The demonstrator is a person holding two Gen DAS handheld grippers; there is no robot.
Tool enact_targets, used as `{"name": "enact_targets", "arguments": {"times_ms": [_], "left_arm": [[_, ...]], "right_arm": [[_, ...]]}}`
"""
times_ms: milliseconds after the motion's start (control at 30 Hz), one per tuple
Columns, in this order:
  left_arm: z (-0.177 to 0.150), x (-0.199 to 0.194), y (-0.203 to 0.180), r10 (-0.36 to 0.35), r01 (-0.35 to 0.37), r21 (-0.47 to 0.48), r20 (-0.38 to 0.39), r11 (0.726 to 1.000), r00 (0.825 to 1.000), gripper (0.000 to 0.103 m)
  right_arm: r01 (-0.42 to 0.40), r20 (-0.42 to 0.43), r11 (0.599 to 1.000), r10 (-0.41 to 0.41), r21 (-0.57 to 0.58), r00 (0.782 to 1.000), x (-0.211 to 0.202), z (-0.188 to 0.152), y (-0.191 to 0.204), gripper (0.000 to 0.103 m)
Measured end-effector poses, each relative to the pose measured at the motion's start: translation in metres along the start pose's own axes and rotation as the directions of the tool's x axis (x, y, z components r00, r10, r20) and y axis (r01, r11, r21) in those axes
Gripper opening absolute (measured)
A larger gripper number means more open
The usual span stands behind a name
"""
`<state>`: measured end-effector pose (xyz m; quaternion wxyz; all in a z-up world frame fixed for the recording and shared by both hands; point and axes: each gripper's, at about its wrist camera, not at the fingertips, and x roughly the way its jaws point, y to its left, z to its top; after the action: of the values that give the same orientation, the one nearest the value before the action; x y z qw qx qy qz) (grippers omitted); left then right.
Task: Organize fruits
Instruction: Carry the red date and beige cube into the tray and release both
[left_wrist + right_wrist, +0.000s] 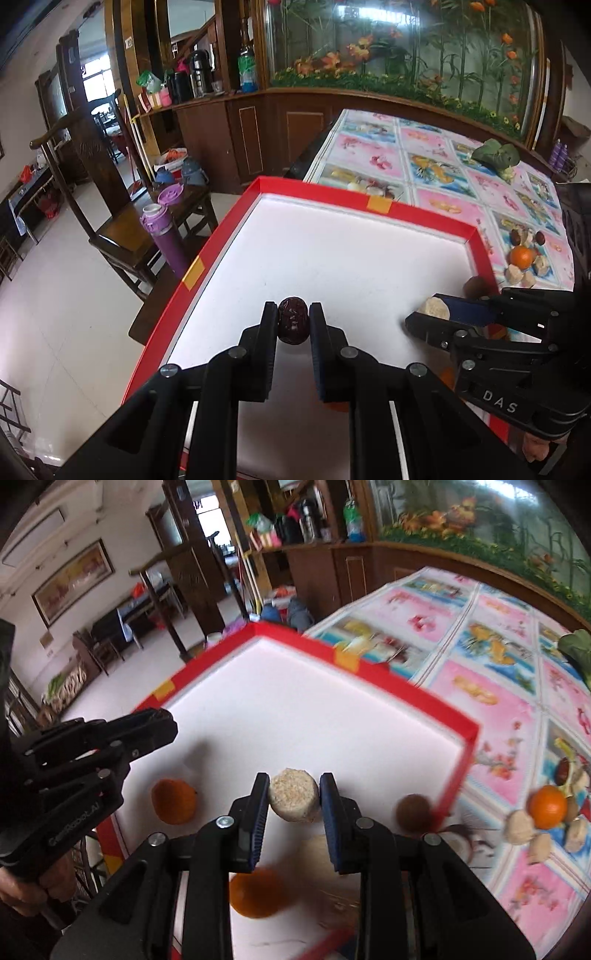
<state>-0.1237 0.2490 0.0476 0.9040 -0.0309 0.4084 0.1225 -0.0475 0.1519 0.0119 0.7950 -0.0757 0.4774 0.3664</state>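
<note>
Now left gripper [293,325] grips one date [292,319]; right gripper [294,797] grips one cake [293,794].

at left of frame, a purple cylindrical flask [162,236] stands on a dark wooden chair [122,236]. a large glass aquarium with orange flowers [406,44] fills the upper right above a brown wooden cabinet [266,136].

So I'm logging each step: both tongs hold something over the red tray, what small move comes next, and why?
Probably lower and open the left tongs: they grip a dark red date above bare white tray floor, clear of the right tongs' beige cake.
</note>
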Motion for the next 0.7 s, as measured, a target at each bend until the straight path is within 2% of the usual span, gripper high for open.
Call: {"name": "enact_targets", "arguments": {"times_ms": [133, 233, 300, 333, 367, 500, 600, 700], "left_arm": [[-0.005, 0.004, 0.001, 0.015, -0.015, -0.002, -0.025, 1.0, 1.0, 0.017], [-0.009, 0.009, 0.003, 0.025, -0.026, -0.019, -0.061, 0.999, 0.998, 0.038], [-0.009, 0.004, 0.002, 0.057, -0.057, -0.012, -0.05, 0.998, 0.997, 0.055], [-0.008, -0.002, 0.0, 0.068, -0.068, -0.01, -0.032, 0.998, 0.997, 0.066], [-0.006, -0.008, -0.002, 0.072, -0.072, -0.008, -0.014, 0.997, 0.997, 0.069], [0.003, -0.028, -0.019, 0.103, -0.104, 0.022, 0.057, 0.994, 0.993, 0.076], [0.009, -0.043, -0.039, 0.114, -0.121, 0.058, 0.118, 0.991, 0.986, 0.078], [0.014, -0.056, -0.061, 0.104, -0.121, 0.103, 0.162, 0.987, 0.981, 0.078]], "right_arm": [[0.022, -0.04, 1.0, -0.022, 0.001, 0.999, 0.009, 0.0, 0.002, 0.03], [0.025, -0.069, 1.0, -0.025, -0.002, 0.997, 0.009, 0.0, 0.002, 0.034], [0.003, -0.075, 1.0, -0.003, 0.003, 0.997, 0.008, -0.002, 0.003, 0.054], [0.001, -0.071, 1.0, -0.001, 0.009, 0.997, 0.005, -0.002, 0.002, 0.057], [-0.001, -0.041, 1.0, 0.001, 0.023, 0.999, -0.003, -0.003, -0.001, 0.057], [-0.012, 0.072, 0.998, 0.007, 0.064, 0.997, -0.039, -0.005, -0.018, 0.058], [0.029, 0.16, 0.995, -0.044, 0.097, 0.986, -0.071, -0.009, -0.037, 0.065], [0.06, 0.215, 0.988, -0.09, 0.142, 0.973, -0.099, -0.016, -0.058, 0.067]]}}
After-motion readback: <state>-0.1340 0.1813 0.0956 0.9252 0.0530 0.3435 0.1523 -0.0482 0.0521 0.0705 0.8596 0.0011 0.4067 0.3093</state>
